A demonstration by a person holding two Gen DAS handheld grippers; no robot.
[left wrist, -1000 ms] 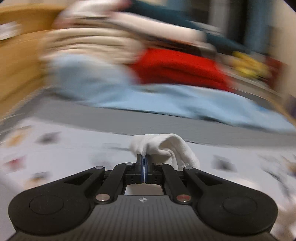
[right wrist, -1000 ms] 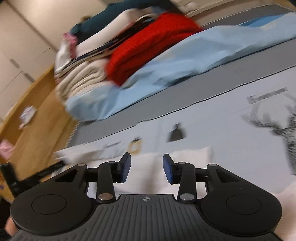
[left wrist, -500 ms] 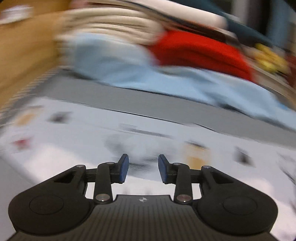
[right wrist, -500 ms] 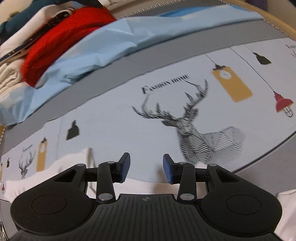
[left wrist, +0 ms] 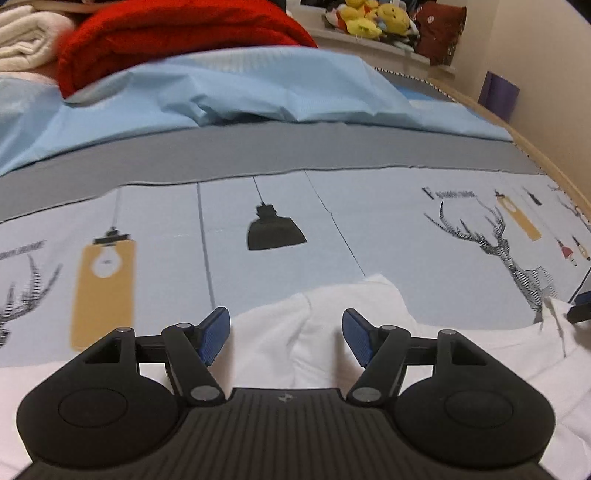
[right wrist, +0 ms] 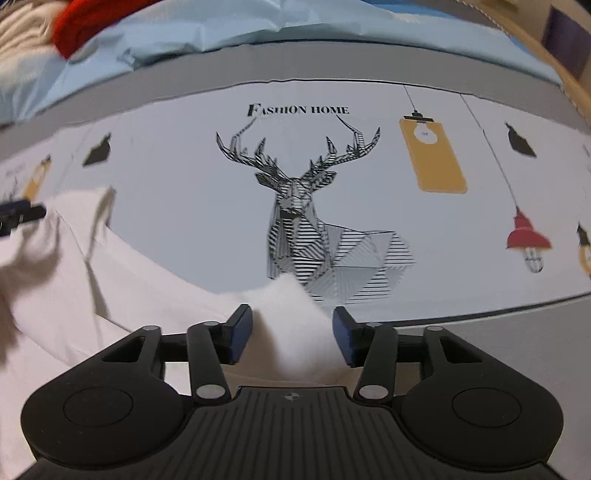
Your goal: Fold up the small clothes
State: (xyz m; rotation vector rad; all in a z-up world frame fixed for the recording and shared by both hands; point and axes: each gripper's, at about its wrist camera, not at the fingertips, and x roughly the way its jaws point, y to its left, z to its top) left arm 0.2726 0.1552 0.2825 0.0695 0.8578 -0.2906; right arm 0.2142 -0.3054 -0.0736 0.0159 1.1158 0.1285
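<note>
Left gripper: your jaws stand wide apart and grip nothing; a raised fold of the garment sits in the gap between the blue pads, touching neither as far as you can see.
Right gripper: yours is spread wide too, holding nothing; a peaked corner of the white cloth rises between the pads, and whether it brushes the left pad you cannot tell.
Garment: white, lying rumpled on the sheet at the near edge of both views; in the left view it runs from the left edge under your gripper to the right edge, and in the right view it fills the lower left, with a crease running down from an upturned edge.
Other gripper seen: the tip of your right gripper shows at the far right of the left view, at the garment's edge; your left one shows dark and blurred at the far left of the right view, over the cloth.
Sheet: pale blue-grey, printed with a deer, hanging lamps and the words "FASHION HOME"; a grey band borders it at the far side.
Behind: a crumpled blue cloth, a red blanket on top of it, a white towel to its left.
Far shelf: yellow plush toys.
</note>
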